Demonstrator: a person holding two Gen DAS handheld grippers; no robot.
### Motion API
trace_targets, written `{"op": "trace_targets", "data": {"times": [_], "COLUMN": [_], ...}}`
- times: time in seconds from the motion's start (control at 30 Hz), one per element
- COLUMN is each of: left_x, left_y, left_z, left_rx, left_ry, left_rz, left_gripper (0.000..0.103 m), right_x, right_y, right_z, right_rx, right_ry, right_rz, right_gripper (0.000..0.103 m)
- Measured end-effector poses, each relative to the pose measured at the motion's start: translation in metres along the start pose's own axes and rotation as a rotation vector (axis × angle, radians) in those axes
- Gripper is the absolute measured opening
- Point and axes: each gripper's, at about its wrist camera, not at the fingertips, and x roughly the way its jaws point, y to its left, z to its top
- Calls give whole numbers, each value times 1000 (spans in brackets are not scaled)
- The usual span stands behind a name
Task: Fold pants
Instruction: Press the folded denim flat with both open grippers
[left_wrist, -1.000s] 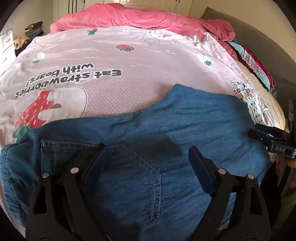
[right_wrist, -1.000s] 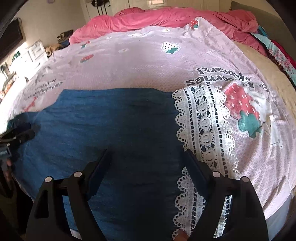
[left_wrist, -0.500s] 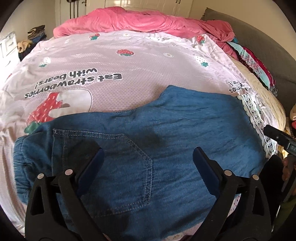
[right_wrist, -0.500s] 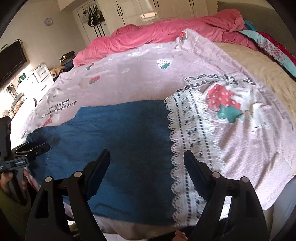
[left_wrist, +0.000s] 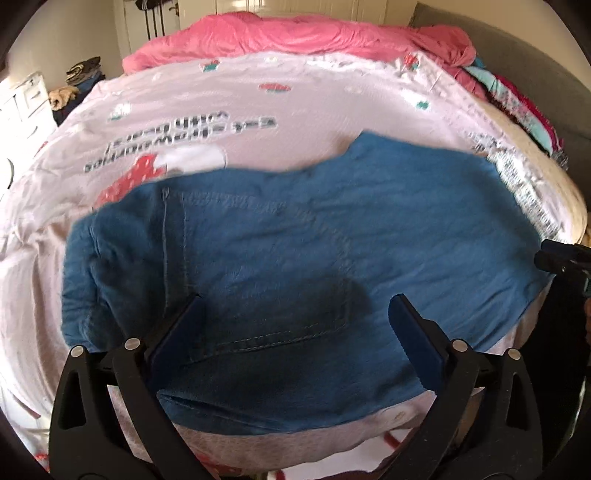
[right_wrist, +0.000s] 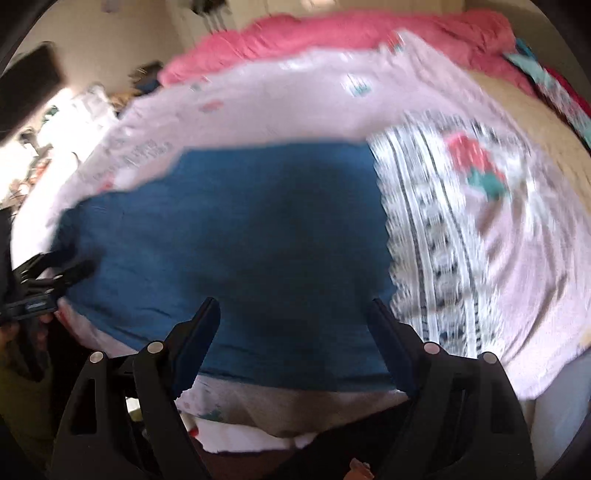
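Pants (left_wrist: 295, 251) lie flat at the bed's (left_wrist: 258, 96) near edge, apparently folded lengthwise. I hold both grippers, left (left_wrist: 295, 325) and right (right_wrist: 291, 325), spread and empty; left just widened. Crosswise folds remain.

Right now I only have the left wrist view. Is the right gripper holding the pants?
Observer: No. The right gripper is open, with nothing between its fingers. The pants lie flat on the bed ahead of it.
Operator: Which end is it at?
Observer: The leg end, where the pants' edge meets the lace strip on the sheet.
Operator: Anything past the lace?
Observer: Only a strawberry print on the sheet; no other clothes lie there.
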Motion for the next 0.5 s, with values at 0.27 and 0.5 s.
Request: {"op": "trace_targets", "data": {"times": [0.27,0.5], "left_x": [-7,-29], "left_y": [-7,-35], "left_z": [0,16], "left_rx": [12,40], "left_ry": [-8,-65], "left_rz": [-10,-109], "left_gripper": [93,93], "right_x": [-23,-67], "right_y": [-14,-43], "right_z": [-8,-13], "right_rx": [59,94], "right_ry": [-76,-191], "right_rz": [71,9], "right_gripper": [81,81]}}
